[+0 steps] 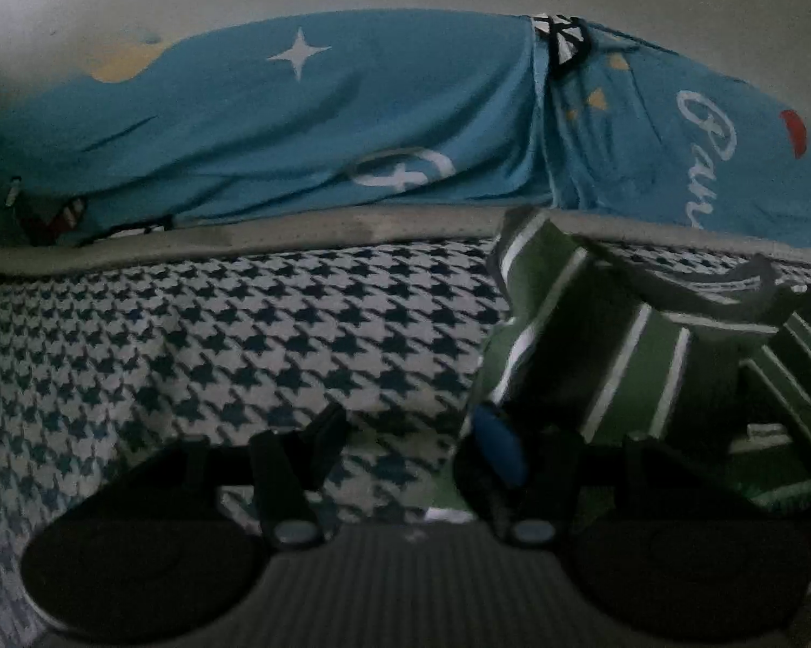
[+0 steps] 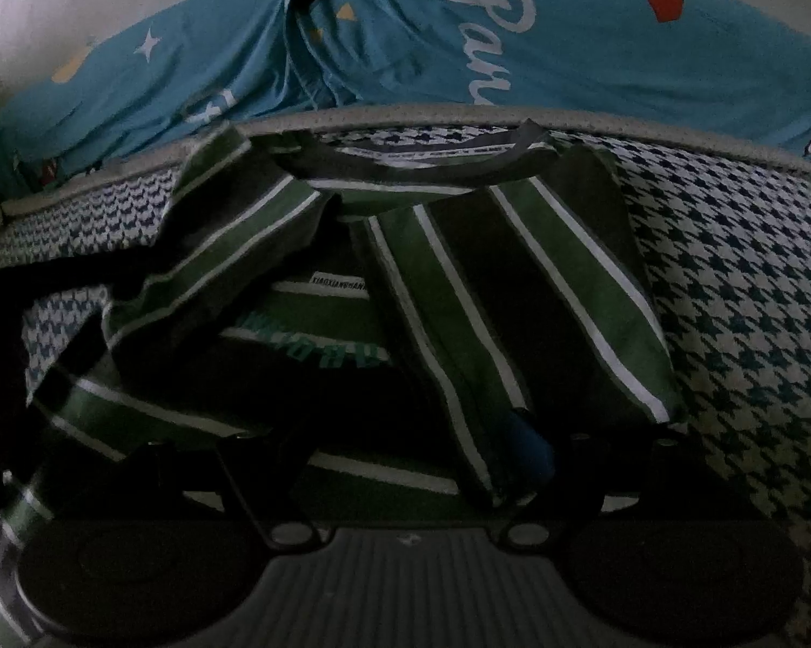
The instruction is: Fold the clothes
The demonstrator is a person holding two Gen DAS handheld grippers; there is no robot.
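Note:
A green shirt with white and dark stripes (image 2: 459, 281) lies crumpled on the houndstooth bed sheet (image 2: 729, 297), collar toward the far side. My right gripper (image 2: 378, 440) stands wide open low over the shirt's near part. A folded striped panel ends beside its blue-padded right finger (image 2: 529, 445). In the left wrist view the shirt (image 1: 648, 356) fills the right side. My left gripper (image 1: 413, 421) is open at the shirt's left edge, with only the sheet (image 1: 216, 335) showing between its fingers. Its blue pad (image 1: 497, 432) sits against the shirt's edge.
A blue quilt (image 1: 297, 119) with white stars and lettering is heaped along the far side, behind a grey padded border (image 1: 243, 237). The same quilt (image 2: 567, 54) spans the top of the right wrist view. A pale wall rises beyond it. The scene is dim.

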